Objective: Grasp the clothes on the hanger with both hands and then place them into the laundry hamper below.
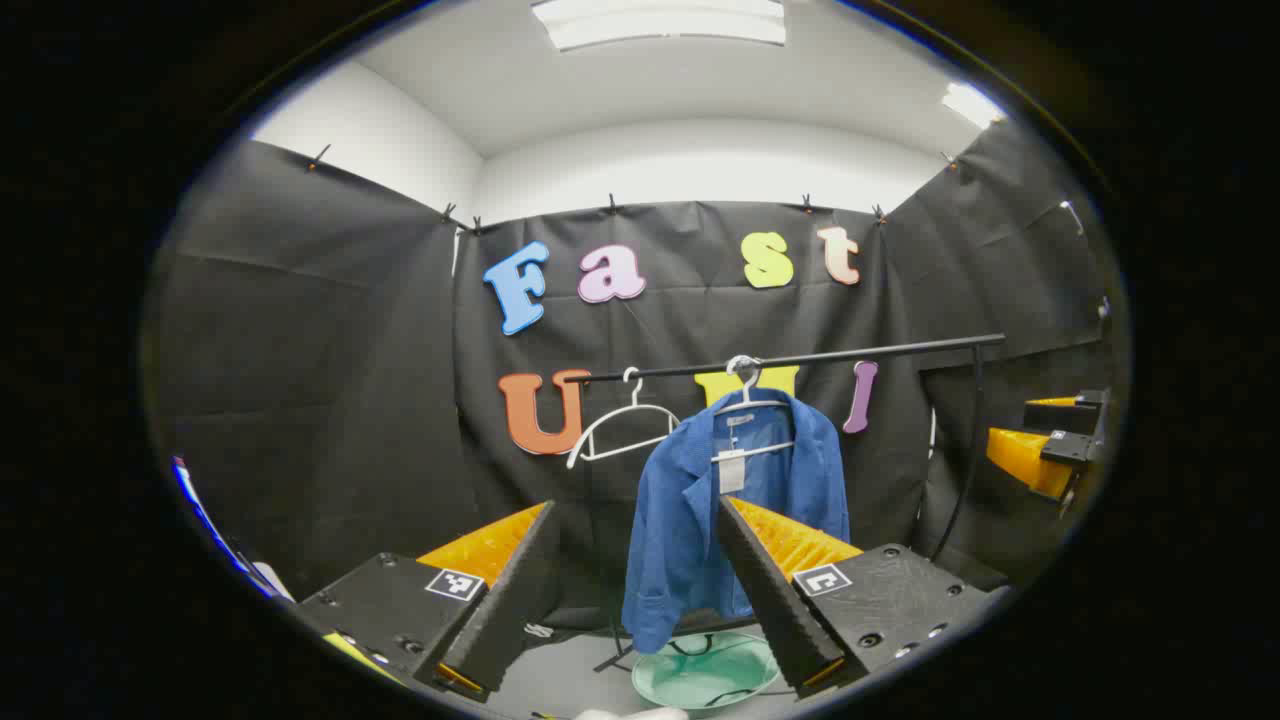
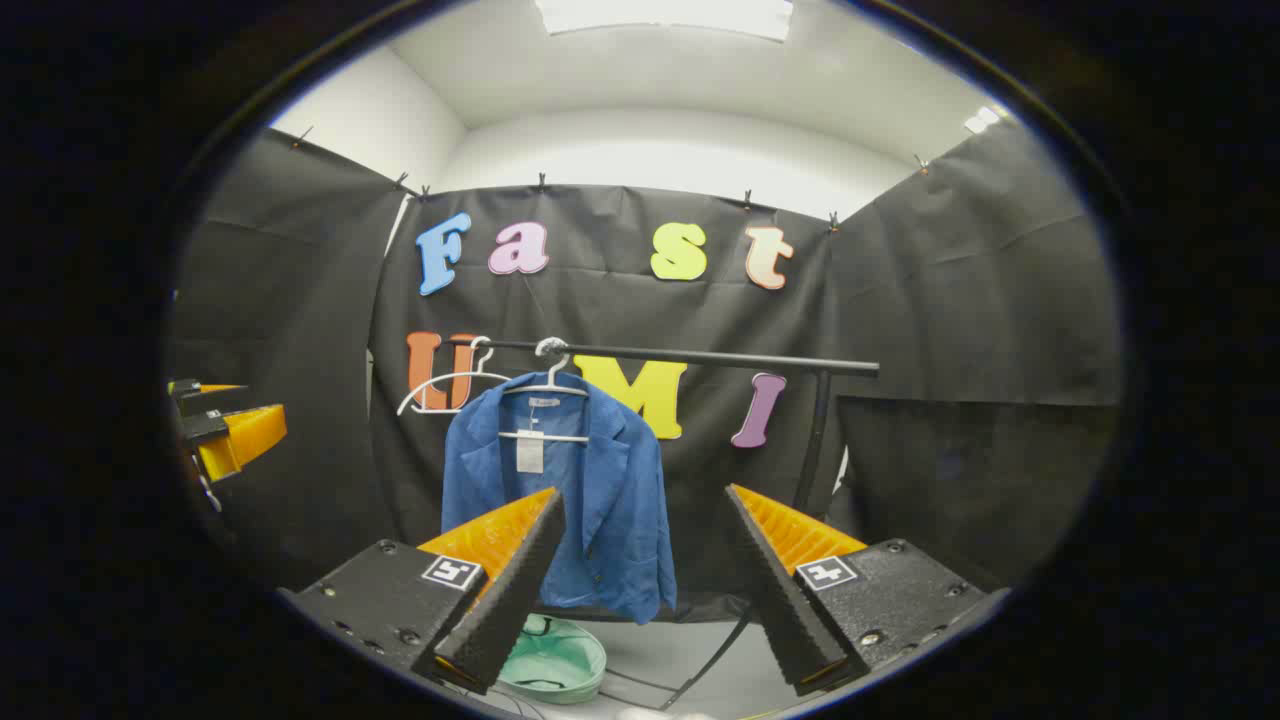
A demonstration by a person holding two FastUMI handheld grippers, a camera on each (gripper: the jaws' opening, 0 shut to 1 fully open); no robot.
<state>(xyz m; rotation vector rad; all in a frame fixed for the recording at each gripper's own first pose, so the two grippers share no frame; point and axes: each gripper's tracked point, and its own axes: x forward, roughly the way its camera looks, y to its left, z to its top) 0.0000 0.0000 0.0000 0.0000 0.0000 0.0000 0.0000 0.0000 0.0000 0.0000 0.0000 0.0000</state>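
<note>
A blue jacket (image 1: 700, 520) (image 2: 590, 500) hangs on a white hanger (image 1: 748, 400) (image 2: 552, 385) from a black rail (image 1: 800, 358) (image 2: 700, 357). Below it on the floor sits a green hamper (image 1: 705, 672) (image 2: 555, 660). My left gripper (image 1: 637, 535) is open, well short of the jacket, nothing between its fingers. My right gripper (image 2: 645, 525) is open too, also apart from the jacket. The right gripper (image 1: 1045, 445) also appears at the right edge of the left gripper view, and the left gripper (image 2: 225, 425) at the left edge of the right gripper view.
An empty white hanger (image 1: 620, 430) (image 2: 440, 385) hangs on the rail left of the jacket. The rail's upright post (image 1: 965, 450) (image 2: 815, 440) stands at its right end, with legs on the grey floor (image 2: 680, 660).
</note>
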